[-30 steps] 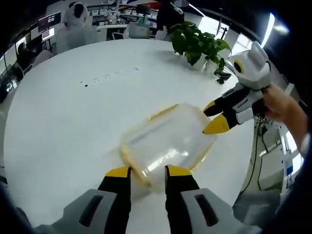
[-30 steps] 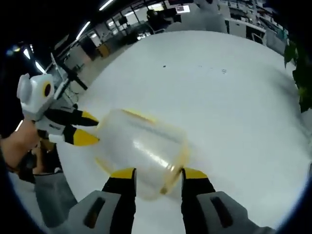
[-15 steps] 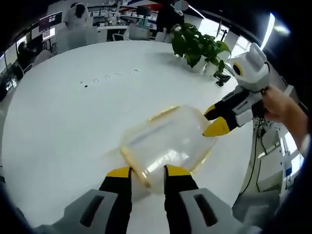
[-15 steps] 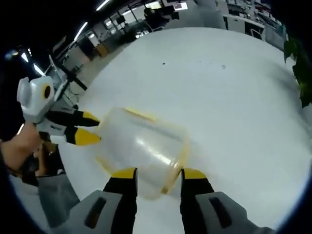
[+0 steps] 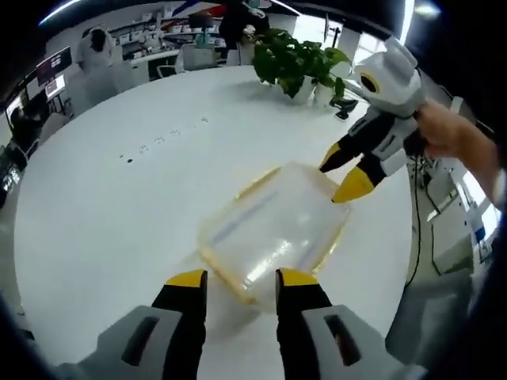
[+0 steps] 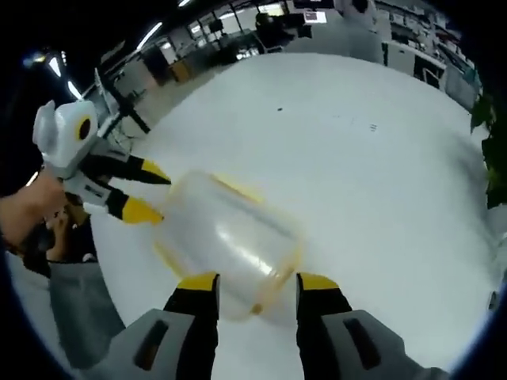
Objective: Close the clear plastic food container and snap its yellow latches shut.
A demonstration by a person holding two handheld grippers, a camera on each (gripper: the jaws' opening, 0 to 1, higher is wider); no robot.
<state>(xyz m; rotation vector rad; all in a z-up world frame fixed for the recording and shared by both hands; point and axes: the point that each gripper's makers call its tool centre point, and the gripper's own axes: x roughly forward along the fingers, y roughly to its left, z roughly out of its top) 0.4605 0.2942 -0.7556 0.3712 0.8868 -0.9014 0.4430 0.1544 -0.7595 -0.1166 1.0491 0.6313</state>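
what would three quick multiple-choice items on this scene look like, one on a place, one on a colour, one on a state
1. Where does the potted plant stand?
A. at the far edge of the white table
B. inside the container
C. on the floor

2. What colour is the trim on the clear container?
A. red
B. yellow
C. green

3. How do the left gripper and right gripper stand?
A. both clamped shut on nothing
B. both open, jaws apart, one at each end of the container
C. both lying on the table

Answers: 1 A, the left gripper view shows it beyond the container; 2 B, yellow edging rims the lid; 3 B, each view shows a gap between jaw tips.
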